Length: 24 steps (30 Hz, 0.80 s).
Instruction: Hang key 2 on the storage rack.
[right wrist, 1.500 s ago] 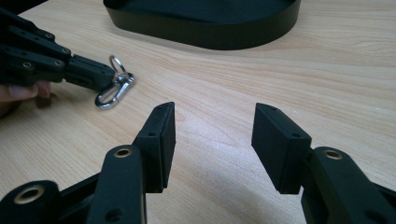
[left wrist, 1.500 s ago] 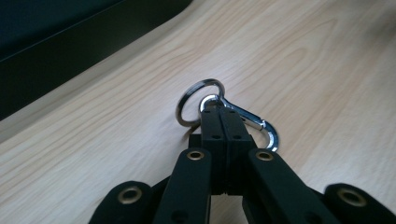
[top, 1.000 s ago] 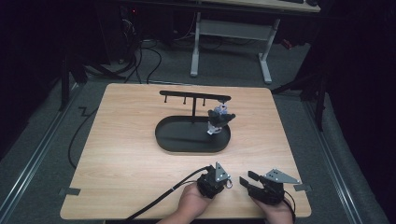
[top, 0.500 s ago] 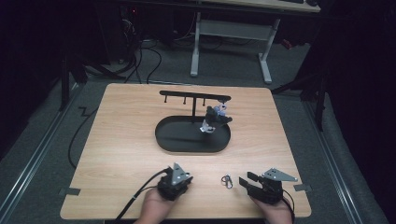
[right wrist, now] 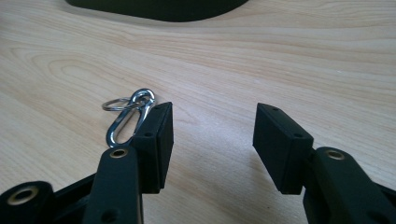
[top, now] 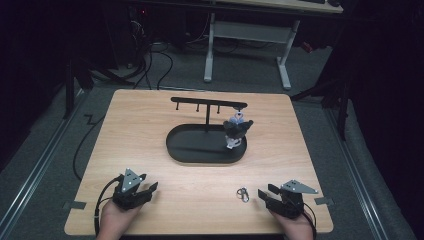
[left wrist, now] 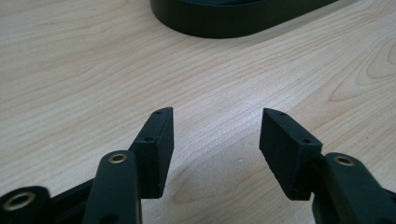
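Small silver metal carabiner clip with key ring lying flat on the light wooden surface, just beside the right gripper, ungrasped. Left gripper well apart, fingers just spread, nothing between. Right fingers released, empty. Still to hang on the black hook stand; one keychain figure already hung.

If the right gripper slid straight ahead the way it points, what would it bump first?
Probably nothing soon: bare wooden table lies between the open right gripper jaws. The shiny silver metal clip sits just left of that line. Farther on stands the black oval tray, though depth is unclear.

Dark room, grey carpet, white desk frame
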Available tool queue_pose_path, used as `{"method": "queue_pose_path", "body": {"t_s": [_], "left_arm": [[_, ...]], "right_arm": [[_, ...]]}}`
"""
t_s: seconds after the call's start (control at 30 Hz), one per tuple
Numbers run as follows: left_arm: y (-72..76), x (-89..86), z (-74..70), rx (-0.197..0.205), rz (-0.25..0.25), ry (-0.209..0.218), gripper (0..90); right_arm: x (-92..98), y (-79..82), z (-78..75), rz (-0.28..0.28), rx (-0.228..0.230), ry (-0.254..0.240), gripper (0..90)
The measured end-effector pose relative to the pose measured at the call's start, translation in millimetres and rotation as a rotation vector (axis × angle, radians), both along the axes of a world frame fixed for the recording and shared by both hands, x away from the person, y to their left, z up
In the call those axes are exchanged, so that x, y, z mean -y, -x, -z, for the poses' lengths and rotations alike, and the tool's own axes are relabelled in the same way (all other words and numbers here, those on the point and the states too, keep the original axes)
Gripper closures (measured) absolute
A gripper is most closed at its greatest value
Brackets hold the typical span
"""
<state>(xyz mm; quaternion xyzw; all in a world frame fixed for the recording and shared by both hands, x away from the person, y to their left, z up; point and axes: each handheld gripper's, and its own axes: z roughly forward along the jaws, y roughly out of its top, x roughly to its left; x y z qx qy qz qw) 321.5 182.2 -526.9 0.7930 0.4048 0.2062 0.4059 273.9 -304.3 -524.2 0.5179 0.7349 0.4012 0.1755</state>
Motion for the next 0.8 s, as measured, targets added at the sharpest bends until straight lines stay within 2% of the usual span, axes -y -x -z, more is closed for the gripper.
{"method": "queue_pose_path", "body": {"t_s": [0.17, 0.27, 0.3, 0.33, 0.4, 0.47, 0.53, 0.63, 0.7, 0.8], "left_arm": [[-1.7, -1.3, -1.1, 0.004, 0.005, 0.042, 44.1], [-1.8, -3.0, -2.0, 0.009, 0.014, 0.045, 44.0], [-1.3, -4.8, -2.7, 0.002, 0.015, 0.056, 43.8], [-0.3, -6.4, -3.5, -0.01, 0.012, 0.085, 43.8], [3.6, -7.2, -5.3, -0.027, 0.02, 0.133, 43.8], [8.4, -4.3, -7.7, -0.003, 0.036, 0.106, 43.7], [10.6, -4.1, -9.0, 0.002, 0.047, 0.09, 43.7], [9.2, -6.5, -9.7, -0.001, 0.041, 0.101, 43.6], [8.0, -7.2, -8.6, -0.01, 0.037, 0.114, 43.7], [7.3, -6.8, -7.3, -0.017, 0.048, 0.104, 43.7]], "right_arm": [[-4.2, 0.6, 0.0, 0.024, -0.006, 0.048, 48.6], [-9.1, 0.3, -1.6, 0.021, -0.008, 0.092, 48.7], [-10.8, 0.2, -2.2, 0.019, -0.011, 0.105, 48.8], [-12.3, -0.2, -2.6, 0.016, -0.025, 0.107, 48.8], [-15.7, -0.7, -3.8, 0.01, -0.054, 0.147, 49.2], [-19.1, -1.5, -6.7, -0.01, -0.069, 0.203, 49.5], [-21.3, -3.3, -8.6, -0.027, -0.103, 0.221, 48.4], [-25.2, -6.3, -13.5, -0.072, -0.143, 0.265, 47.3], [-26.0, -8.3, -17.5, -0.093, -0.157, 0.272, 47.3], [-27.6, -11.4, -22.1, -0.117, -0.188, 0.287, 48.0]]}}
